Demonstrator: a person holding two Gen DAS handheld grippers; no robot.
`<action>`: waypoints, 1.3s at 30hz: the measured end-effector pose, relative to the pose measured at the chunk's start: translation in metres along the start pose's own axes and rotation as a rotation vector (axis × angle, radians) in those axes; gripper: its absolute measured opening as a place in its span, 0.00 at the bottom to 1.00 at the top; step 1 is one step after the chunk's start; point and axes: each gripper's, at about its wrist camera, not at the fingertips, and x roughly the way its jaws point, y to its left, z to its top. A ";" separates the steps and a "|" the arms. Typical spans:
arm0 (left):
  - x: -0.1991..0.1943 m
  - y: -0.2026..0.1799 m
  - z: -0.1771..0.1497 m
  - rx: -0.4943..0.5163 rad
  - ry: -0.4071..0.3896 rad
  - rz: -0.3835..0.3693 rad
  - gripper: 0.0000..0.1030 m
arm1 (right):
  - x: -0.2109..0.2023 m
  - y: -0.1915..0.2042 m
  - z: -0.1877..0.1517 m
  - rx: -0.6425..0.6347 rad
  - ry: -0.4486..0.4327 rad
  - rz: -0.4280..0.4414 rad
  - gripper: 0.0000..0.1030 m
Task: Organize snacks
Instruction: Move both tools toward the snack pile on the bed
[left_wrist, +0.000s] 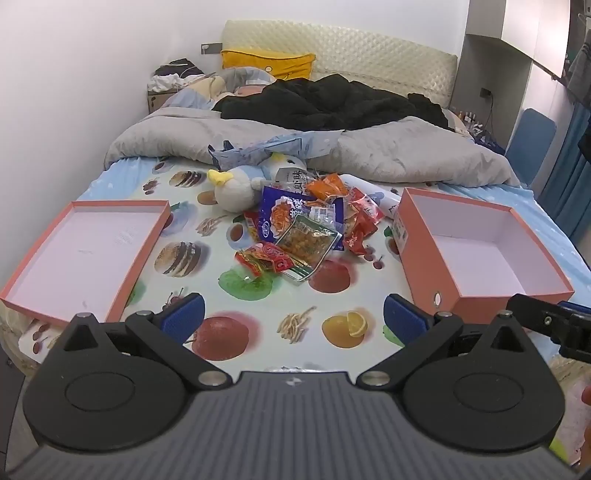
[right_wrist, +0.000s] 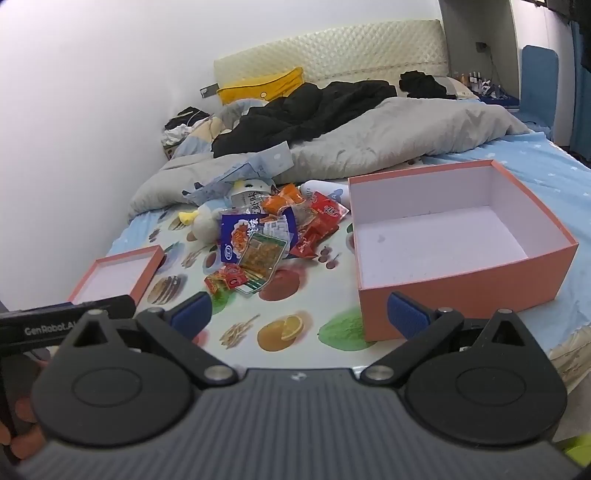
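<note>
A heap of snack packets (left_wrist: 306, 221) (right_wrist: 269, 236) lies mid-bed on a fruit-print cloth (left_wrist: 258, 332): a blue bag (left_wrist: 280, 214), a clear green-edged pack (left_wrist: 306, 240), and red and orange packets (left_wrist: 264, 260). To the right stands a deep salmon box (left_wrist: 480, 254) (right_wrist: 454, 240), empty. Its shallow lid (left_wrist: 85, 254) (right_wrist: 118, 275) lies to the left. My left gripper (left_wrist: 293, 319) hangs open above the cloth's near part, short of the heap. The right gripper (right_wrist: 299, 317) is open too, its right finger beside the box's near corner.
A grey plush toy (left_wrist: 232, 192) and a white pouch (left_wrist: 369, 188) lie just behind the heap. A grey duvet (left_wrist: 406, 155) and black clothes (left_wrist: 332, 103) cover the far half of the bed. A wall runs along the left; a blue chair (left_wrist: 532, 144) is at right.
</note>
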 end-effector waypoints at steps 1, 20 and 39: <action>0.000 0.000 0.002 -0.001 0.002 -0.002 1.00 | 0.000 0.000 0.000 0.000 -0.001 0.000 1.00; -0.002 -0.001 -0.001 -0.004 -0.024 0.006 1.00 | -0.002 0.002 -0.003 -0.008 0.001 0.004 1.00; 0.012 0.003 -0.003 -0.029 0.101 -0.025 1.00 | 0.012 0.000 -0.011 0.004 -0.002 -0.044 0.97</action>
